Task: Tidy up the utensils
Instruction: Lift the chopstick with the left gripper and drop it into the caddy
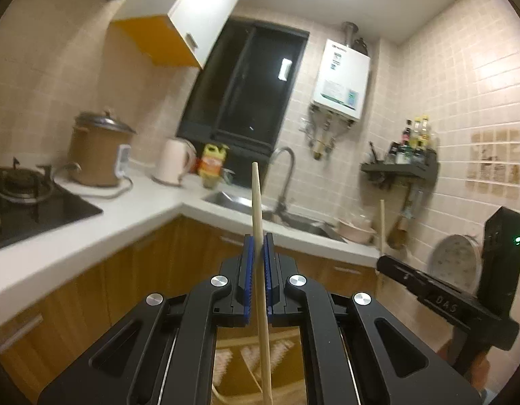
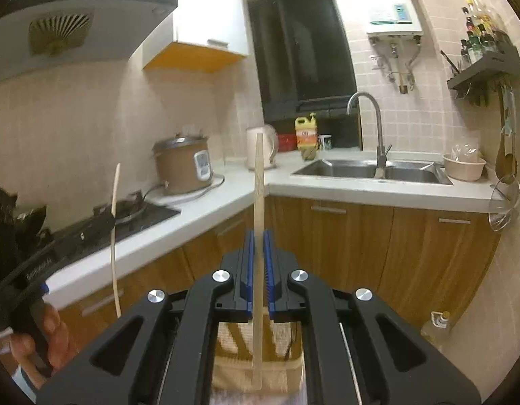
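Carrying one chopstick per gripper | left gripper (image 1: 259, 253) jaws clamp chopstick (image 1: 257, 202) | right gripper (image 2: 259, 253) jaws clamp second chopstick (image 2: 258, 182) | keep both upright, clear of the surface (image 2: 206, 216)

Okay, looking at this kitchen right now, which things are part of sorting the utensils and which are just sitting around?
Part of the job:
- chopstick clamped in the left gripper
- second chopstick clamped in the right gripper

Just sitting around:
- rice cooker
- kettle
- yellow bottle
- sink
- gas stove
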{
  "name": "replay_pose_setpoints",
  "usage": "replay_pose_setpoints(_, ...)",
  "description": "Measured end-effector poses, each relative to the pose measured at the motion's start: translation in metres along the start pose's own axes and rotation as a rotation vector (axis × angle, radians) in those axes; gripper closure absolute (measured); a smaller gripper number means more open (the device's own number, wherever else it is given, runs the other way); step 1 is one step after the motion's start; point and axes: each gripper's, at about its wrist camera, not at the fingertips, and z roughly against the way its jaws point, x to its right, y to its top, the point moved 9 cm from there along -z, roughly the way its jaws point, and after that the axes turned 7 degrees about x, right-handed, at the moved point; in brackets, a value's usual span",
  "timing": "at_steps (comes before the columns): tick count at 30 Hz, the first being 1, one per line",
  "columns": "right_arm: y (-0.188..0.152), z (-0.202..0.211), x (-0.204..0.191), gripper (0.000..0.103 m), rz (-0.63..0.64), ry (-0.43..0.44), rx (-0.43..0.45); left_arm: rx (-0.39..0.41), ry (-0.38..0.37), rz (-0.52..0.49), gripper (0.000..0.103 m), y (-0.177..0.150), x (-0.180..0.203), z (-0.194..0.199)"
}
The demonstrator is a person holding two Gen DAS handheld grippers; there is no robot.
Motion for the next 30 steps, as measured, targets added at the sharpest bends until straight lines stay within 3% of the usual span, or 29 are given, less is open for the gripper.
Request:
replay_pose_setpoints(11,-0.023,-0.038,0.004,0.098,0.060,-0.016,0.050,0.052,0.106,-0.060,0.100,-0.031,-0.021,-0.031)
replay_pose_setpoints(19,-0.047,-0.032,0.011,0.097,0.044,-0.017,0.012,0.004,0.104,-0.051,0.098,-0.052,-0.028,-0.029)
replay_pose_setpoints(21,-0.051,-0.026,0.011,0.092,0.035,0.000,-0.016,-0.041,0.088,-0.038,0.083,-0.054,-0.028,-0.026)
replay_pose_setpoints(22,-0.051,-0.020,0.012,0.090,0.039,-0.010,-0.015,-0.048,0.084,-0.036,0.081,-0.053,-0.029,-0.022)
replay_pose_setpoints(23,-0.051,-0.014,0.013,0.080,0.046,-0.016,-0.011,-0.047,0.088,-0.036,0.076,-0.052,-0.029,-0.018)
replay_pose_setpoints(24,-0.052,-0.008,0.013,0.058,0.051,-0.023,-0.009,-0.047,0.089,-0.035,0.069,-0.050,-0.030,-0.011)
replay_pose_setpoints(25,-0.052,-0.001,0.014,0.048,0.053,-0.029,-0.003,-0.046,0.086,-0.028,0.067,-0.047,-0.031,-0.004)
replay_pose_setpoints(30,-0.055,0.040,0.011,0.044,0.064,-0.035,-0.044,-0.051,0.076,0.008,0.062,-0.031,-0.032,0.040)
